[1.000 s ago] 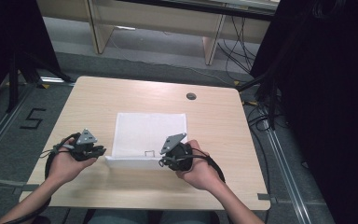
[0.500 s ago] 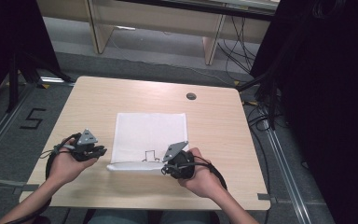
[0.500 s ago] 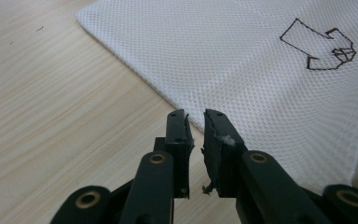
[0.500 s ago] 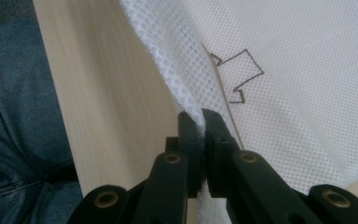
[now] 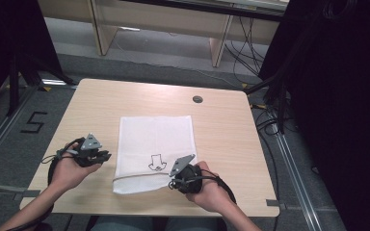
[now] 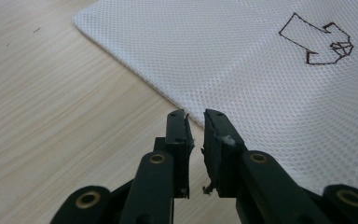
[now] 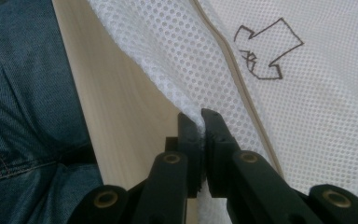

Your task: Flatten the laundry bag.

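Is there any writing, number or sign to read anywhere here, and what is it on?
"5": a black numeral marked on the floor, left of the table.
An arrow outline, drawn in dark line on the white mesh bag; it is a sign, not a word, and small marks inside its tail are too small to read.
No other text is legible.

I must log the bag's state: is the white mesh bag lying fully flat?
No. The right gripper pinches the white mesh bag at its near edge, lifting that edge off the table.

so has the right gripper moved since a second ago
Yes. The right gripper, shut on the mesh bag, has moved toward the table's near edge, pulling the bag's hem with it.
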`<state>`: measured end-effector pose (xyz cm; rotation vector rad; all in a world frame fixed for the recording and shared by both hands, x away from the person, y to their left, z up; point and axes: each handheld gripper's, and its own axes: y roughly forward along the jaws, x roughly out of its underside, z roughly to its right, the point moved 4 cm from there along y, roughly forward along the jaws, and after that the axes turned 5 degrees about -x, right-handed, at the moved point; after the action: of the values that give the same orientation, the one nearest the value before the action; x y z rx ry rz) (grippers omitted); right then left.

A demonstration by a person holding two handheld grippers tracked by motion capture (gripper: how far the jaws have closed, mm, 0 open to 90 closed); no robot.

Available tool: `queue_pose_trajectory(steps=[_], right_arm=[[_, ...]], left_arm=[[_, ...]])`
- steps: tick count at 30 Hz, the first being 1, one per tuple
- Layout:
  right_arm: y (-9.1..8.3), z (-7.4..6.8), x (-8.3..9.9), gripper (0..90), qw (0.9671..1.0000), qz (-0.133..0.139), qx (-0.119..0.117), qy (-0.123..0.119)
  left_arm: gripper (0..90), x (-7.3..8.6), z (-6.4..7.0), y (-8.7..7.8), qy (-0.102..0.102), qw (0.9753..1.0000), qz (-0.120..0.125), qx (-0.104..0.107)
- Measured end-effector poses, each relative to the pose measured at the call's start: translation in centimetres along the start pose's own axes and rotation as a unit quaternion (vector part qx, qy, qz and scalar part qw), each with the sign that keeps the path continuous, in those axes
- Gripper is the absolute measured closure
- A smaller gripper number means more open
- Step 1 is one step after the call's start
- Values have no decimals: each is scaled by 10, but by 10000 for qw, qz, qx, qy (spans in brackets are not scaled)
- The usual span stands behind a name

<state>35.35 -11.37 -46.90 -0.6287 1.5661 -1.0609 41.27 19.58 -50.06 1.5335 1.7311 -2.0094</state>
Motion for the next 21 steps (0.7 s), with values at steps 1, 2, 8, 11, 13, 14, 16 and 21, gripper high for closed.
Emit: queue_pose_trajectory(steps=[1,2,8,11,13,14,16,21], right_arm=[[0,-1,1,874,10000,-12,21,68],[0,-1,1,874,10000,-12,21,68],[8,-7,10,869,9998,-144,-78,109],[10,-8,12,867,9998,-156,-121,37],[12,-10,14,864,9997,-182,-137,103],[13,-10,16,862,9996,-197,-161,103],[14,-12,18,859,9995,-222,-175,157],[15,-13,21,849,9994,-226,-171,189]], left_arm=[[795,0,0,0,-9,10000,7,1],[794,0,0,0,-9,10000,7,1],[795,0,2,1,-1,10000,2,15],[795,0,2,1,23,10000,-9,18],[795,0,3,1,50,10000,-21,19],[795,0,4,2,-73,10000,9,23],[795,0,4,1,66,10000,-28,38],[795,-1,7,2,98,9999,-43,68]])
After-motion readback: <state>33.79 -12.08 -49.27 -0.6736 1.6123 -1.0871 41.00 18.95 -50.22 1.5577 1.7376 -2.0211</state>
